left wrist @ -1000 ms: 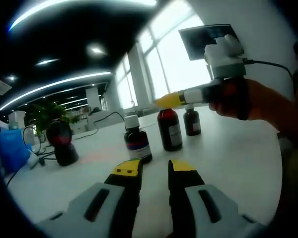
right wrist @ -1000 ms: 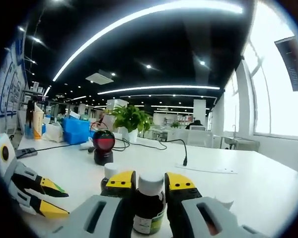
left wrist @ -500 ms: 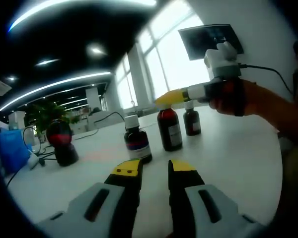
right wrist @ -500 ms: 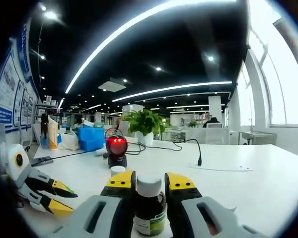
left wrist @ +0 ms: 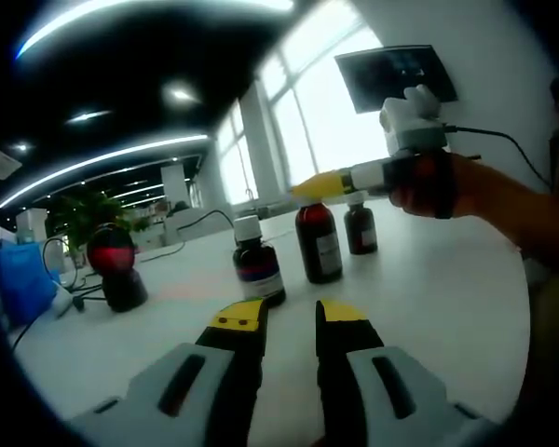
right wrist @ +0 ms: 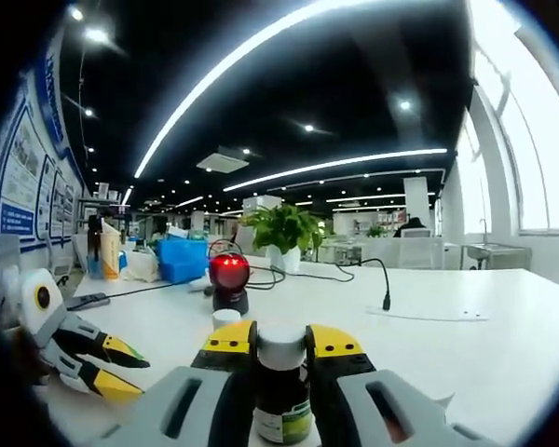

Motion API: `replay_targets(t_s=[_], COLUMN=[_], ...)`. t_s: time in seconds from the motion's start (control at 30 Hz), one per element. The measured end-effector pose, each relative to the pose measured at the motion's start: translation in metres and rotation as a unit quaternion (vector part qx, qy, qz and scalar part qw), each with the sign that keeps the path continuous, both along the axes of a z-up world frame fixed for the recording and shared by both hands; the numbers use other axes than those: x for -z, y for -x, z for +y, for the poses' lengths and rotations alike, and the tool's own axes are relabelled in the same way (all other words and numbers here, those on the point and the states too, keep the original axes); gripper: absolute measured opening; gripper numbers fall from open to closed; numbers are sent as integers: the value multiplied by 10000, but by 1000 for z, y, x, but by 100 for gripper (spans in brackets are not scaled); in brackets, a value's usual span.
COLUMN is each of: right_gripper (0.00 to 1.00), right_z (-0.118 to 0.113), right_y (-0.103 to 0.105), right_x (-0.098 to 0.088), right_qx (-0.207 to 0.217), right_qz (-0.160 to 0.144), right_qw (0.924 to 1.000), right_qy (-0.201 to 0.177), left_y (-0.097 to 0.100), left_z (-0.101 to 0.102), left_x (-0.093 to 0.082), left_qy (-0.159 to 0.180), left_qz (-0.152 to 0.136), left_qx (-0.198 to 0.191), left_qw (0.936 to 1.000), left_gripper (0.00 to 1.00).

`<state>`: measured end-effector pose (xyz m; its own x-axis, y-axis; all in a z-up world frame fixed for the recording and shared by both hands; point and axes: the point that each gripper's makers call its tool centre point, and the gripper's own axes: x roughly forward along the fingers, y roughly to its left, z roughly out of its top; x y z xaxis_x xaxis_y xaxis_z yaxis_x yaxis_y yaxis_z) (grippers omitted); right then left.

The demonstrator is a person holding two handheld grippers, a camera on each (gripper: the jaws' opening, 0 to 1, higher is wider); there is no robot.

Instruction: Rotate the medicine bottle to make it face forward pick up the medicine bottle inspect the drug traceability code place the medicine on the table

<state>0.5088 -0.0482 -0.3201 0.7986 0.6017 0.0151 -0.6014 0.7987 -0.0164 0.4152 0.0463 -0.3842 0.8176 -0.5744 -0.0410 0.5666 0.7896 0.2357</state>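
Step in hand: the right gripper [right wrist: 281,343], grey with yellow-tipped jaws, is clamped on a dark brown glass medicine bottle with a white cap [right wrist: 281,391]; judging from its height against the table in the right gripper view, it looks lifted or just being lifted.
Task thing: the held bottle sits upright between the right jaws, its white and green label low at the front.
Left gripper: the left gripper [left wrist: 290,317] stands narrowly parted and holds nothing, low over the white table [left wrist: 429,279].
Other bottles: a row of three similar brown bottles [left wrist: 318,240] stands on the table in the left gripper view; the yellow jaw tips of the right gripper [left wrist: 321,189] reach toward their caps.
Next move: probably carrying the bottle to the black barcode scanner with a red window [right wrist: 229,282] and turning its code to face that window.
Surface: smooth, white, with cables trailing.
Room: open office, strip lights, a potted green plant [right wrist: 281,233], a blue bin [right wrist: 184,259], bright windows.
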Motion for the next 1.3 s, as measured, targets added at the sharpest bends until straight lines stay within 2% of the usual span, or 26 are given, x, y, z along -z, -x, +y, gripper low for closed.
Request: replay_targets(t_s=[0.37,0.53,0.83,1.3], right_gripper=[17,17,17,17], right_z=[0,0,-1,1], right_y=[0,1,2,4], right_x=[0,0,0,1], right_qx=[169,338,602,1223], right_qz=[-36,-163,-173,-300], right_qw=[9998,9989,9975,9909], right_qy=[70,280,317,485], left_y=[0,-1,-1,-2], left_z=[0,0,0,1], left_x=[0,1,1,1], left_qy=[-5,-17,-22,-25], left_qz=[5,6,11,1], left_qx=[-8,-18,-18,-13], left_qw=[10000,10000,10000,10000], left_gripper=[13,13,13,13])
